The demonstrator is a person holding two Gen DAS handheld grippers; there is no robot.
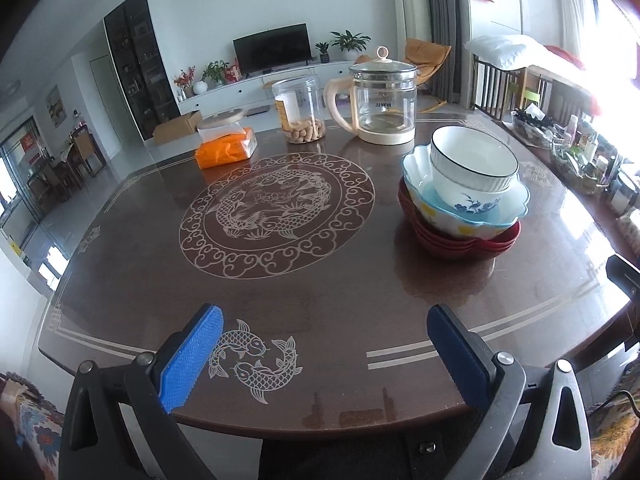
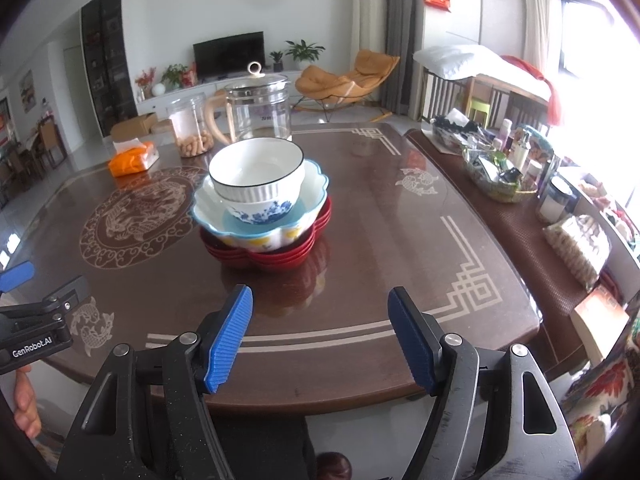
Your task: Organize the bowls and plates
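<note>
bowl stack (image 2: 262,216) – ahead of both jaws, untouched | jaws – spread, empty

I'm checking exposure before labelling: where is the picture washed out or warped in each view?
Left wrist view: the window at right is blown out, the table edges bow, and the corners are dark. Right wrist view: the same window glares white, while the stacked bowls stay sharp.

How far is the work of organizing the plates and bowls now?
Done: the white bowl sits in a blue-flowered bowl, inside the scalloped bowl, on the red plates, one stack. In hand: nothing; the left gripper and right gripper are open and empty. Left: no loose dishes are visible.
</note>
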